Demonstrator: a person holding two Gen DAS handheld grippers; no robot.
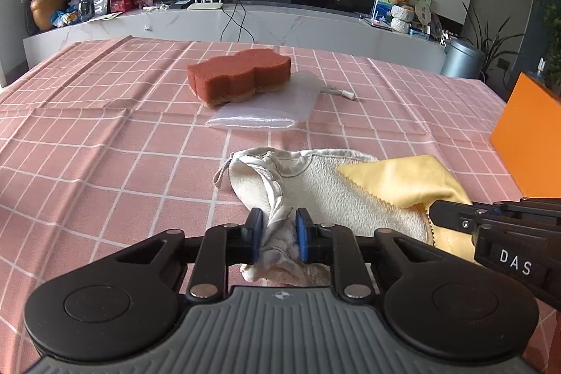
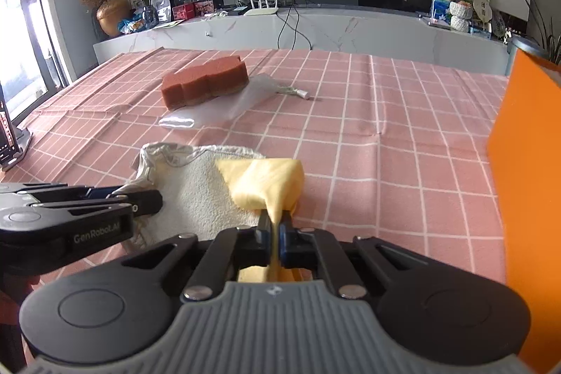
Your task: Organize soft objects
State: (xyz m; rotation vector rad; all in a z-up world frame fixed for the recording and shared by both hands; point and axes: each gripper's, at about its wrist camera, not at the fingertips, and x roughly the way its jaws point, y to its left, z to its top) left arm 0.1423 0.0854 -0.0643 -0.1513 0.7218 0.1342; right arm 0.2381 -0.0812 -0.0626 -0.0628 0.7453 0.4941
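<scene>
While the left gripper (image 1: 278, 235) is clamped on a bunched corner of the white towel (image 1: 336, 188), the right gripper (image 2: 275, 233) pinches a fold of the yellow cloth (image 2: 270, 181) lying on that towel's right part. Both soft pieces rest on the pink checked tablecloth (image 1: 105, 135). Farther back, a red-brown sponge (image 1: 238, 74) sits partly on a translucent pouch (image 1: 273, 109); an orange box (image 2: 526, 163) stands at the right.

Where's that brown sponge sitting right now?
In both views the sponge sits far back on the pink checked tablecloth, left of centre, resting partly on a clear plastic bag, well beyond the white towel and yellow cloth.
</scene>
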